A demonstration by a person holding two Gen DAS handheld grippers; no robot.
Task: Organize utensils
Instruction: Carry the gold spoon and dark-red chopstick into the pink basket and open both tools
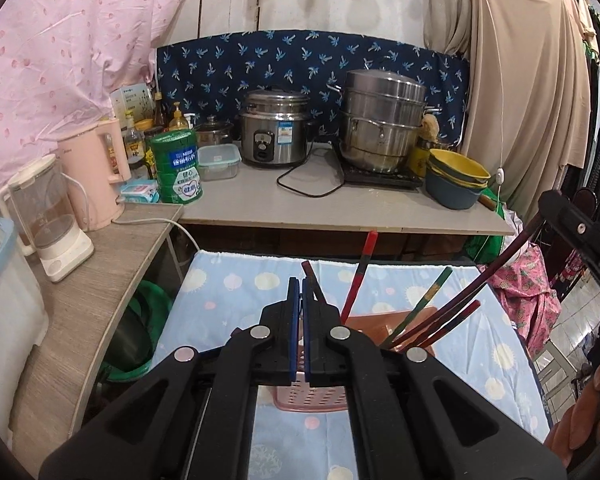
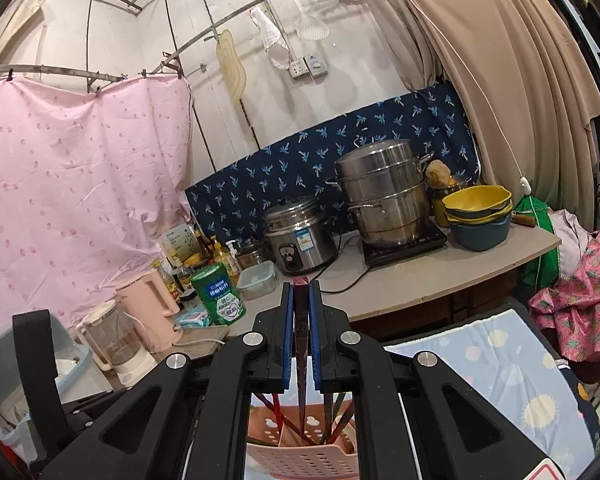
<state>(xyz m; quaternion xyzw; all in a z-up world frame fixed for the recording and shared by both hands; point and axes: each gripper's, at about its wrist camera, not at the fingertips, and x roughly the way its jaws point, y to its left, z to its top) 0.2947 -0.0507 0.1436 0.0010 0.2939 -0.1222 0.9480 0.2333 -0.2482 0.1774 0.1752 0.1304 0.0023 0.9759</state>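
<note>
Pink holder (image 2: 300, 462), maroon chopstick (image 2: 301, 320), blue-padded tool (image 2: 301, 300)

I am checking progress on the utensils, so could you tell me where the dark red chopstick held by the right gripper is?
In the right wrist view the dark red chopstick stands clamped in the right gripper, its tip down in the pink basket.

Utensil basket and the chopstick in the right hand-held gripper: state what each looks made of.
Utensil basket: pink moulded plastic, matte, by its even rows of punched slots. Chopstick, clamped in the right hand-held gripper: probably lacquered wood or a hard resin, dark maroon with a slight sheen; the look leaves it open.
</note>
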